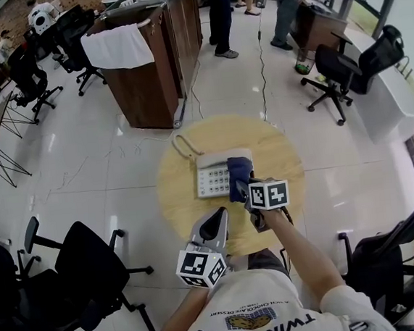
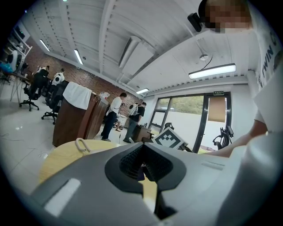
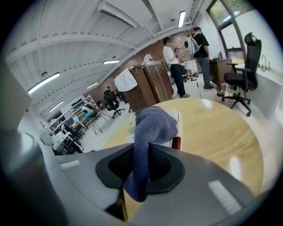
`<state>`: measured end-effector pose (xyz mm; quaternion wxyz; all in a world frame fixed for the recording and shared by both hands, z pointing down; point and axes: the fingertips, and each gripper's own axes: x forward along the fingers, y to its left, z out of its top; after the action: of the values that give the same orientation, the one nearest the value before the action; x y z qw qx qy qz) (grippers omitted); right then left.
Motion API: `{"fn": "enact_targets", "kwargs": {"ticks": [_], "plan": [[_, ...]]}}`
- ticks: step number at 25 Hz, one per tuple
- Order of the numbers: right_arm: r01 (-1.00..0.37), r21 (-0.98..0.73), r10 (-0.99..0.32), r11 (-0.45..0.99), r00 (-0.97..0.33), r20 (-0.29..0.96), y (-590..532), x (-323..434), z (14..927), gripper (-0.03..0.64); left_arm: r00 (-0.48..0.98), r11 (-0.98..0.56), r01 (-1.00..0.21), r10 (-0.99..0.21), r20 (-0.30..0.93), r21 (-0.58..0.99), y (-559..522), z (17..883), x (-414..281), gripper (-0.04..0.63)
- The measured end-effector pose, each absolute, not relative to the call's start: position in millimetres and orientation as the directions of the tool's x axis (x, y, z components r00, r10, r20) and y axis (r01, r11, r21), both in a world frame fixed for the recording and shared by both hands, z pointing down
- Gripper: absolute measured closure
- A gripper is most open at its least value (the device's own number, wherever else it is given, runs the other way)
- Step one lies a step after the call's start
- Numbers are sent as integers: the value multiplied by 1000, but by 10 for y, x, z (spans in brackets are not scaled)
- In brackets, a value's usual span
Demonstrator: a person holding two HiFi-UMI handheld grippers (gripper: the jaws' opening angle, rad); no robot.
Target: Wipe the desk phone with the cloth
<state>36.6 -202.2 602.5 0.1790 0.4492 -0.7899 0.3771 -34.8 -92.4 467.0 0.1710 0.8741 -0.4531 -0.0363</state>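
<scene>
Round tabletop (image 1: 282, 154) carries the desk phone (image 1: 212, 177) near its centre; the right hand-held gripper (image 1: 240, 194), nearer, pinches the cloth (image 1: 239, 171) over its right side (left hand-held gripper (image 1: 220, 216) closed, empty, at near edge).

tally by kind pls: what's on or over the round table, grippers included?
desk phone: 1
cloth: 1 (blue, clamped in the right gripper, lying on the phone)
grippers: 2 (the right one, plus the left gripper, shut with nothing in it)
Total: 4
</scene>
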Motion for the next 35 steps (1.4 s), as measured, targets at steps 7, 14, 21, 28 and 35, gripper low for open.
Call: {"fn": "enact_targets", "kwargs": {"ticks": [7, 14, 21, 28, 35], "plan": [[-857, -428, -592, 287, -510, 624, -2004, 576, 6029, 552, 573, -514, -787, -814, 97, 342, -871, 4716, -409, 603], [-817, -441, -586, 372, -575, 571, -1848, 251, 5831, 552, 567, -509, -792, -818, 97, 337, -820, 4719, -433, 603], [-678, -512, -408, 527, -731, 547, -1385, -680, 5955, 552, 495, -437, -839, -861, 118, 325, -803, 4767, -743, 603], [-639, -562, -263, 526, -750, 607, -1123, -1152, 6418, 552, 436, -378, -872, -889, 141, 311, -794, 4812, -1041, 604], [-657, -563, -251, 501, -733, 633, -1163, -1186, 6558, 552, 435, -376, -875, -887, 155, 307, -821, 4846, -1095, 603]]}}
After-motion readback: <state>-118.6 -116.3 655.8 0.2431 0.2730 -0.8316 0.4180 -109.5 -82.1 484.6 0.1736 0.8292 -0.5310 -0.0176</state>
